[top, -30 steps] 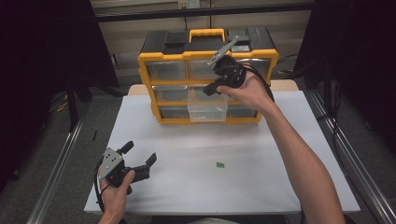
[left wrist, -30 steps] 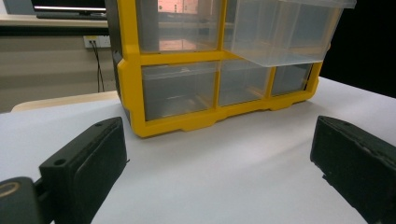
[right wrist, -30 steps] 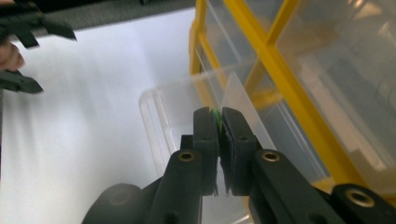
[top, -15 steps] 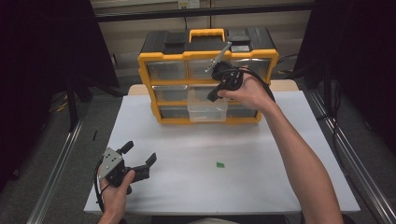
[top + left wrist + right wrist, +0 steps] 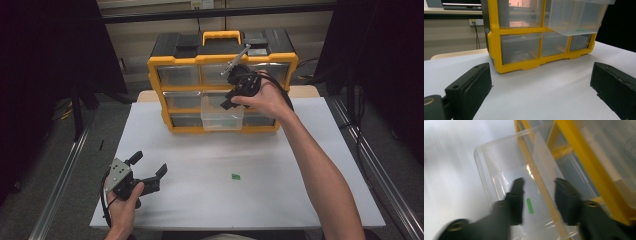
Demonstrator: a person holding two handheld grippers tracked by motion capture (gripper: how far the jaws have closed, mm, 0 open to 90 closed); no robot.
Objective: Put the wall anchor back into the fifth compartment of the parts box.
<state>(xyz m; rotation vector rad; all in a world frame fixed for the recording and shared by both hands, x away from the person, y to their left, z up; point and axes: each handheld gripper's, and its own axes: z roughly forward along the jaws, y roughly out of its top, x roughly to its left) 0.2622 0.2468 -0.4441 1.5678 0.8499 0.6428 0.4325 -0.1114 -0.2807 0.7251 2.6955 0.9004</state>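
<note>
Jaws apart above drawer, green piece inside

No legible text or labels; right gripper view perhaps too blurred

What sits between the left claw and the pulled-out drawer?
Bare white tabletop. In the high view, nothing lies between the left claw and the open drawer; a green piece lies off to the right.

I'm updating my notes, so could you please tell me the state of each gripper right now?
Left gripper: open, holding nothing.
Right gripper: jaws just opened above the drawer, nothing gripped.
</note>
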